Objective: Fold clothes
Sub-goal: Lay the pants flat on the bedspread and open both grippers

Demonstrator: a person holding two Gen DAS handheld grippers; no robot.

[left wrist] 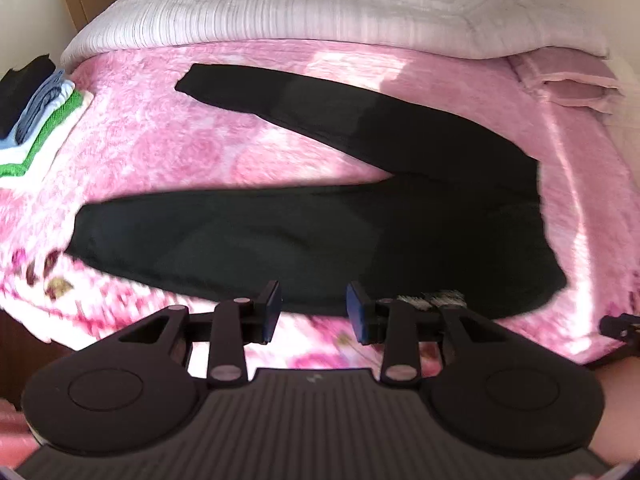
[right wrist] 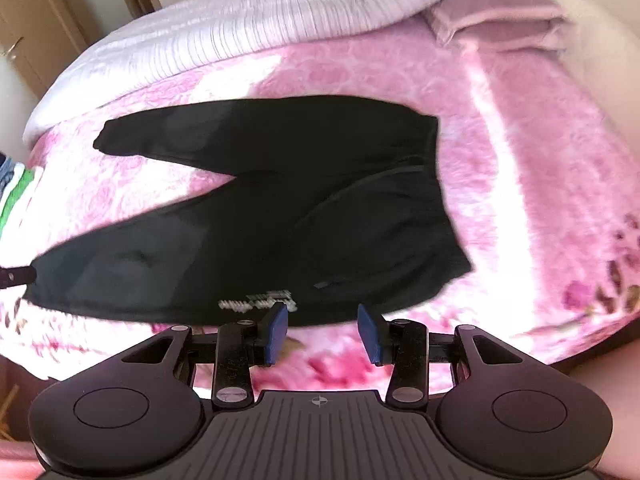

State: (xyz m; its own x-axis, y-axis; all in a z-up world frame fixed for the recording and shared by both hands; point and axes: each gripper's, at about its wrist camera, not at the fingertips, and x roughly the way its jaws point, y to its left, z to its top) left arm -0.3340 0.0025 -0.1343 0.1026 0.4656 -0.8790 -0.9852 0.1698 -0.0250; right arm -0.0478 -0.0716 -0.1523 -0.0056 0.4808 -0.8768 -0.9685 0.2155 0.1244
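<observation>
A pair of black trousers point(left wrist: 360, 216) lies spread flat on the pink floral blanket point(left wrist: 168, 148), legs splayed to the left, waistband to the right. It also shows in the right wrist view point(right wrist: 304, 208), with white print point(right wrist: 260, 302) near the front edge. My left gripper point(left wrist: 314, 312) is open and empty, just above the trousers' near edge. My right gripper point(right wrist: 322, 334) is open and empty, just in front of the near edge by the white print. The right gripper's tip shows at the left wrist view's right edge point(left wrist: 620, 326).
A stack of folded clothes point(left wrist: 36, 112), black, blue, white and green, sits at the bed's left edge. A rolled white quilt point(left wrist: 320, 4) lies across the far side, with a pink pillow point(left wrist: 572, 84) at the right. Wooden cabinets point(right wrist: 36, 40) stand beyond.
</observation>
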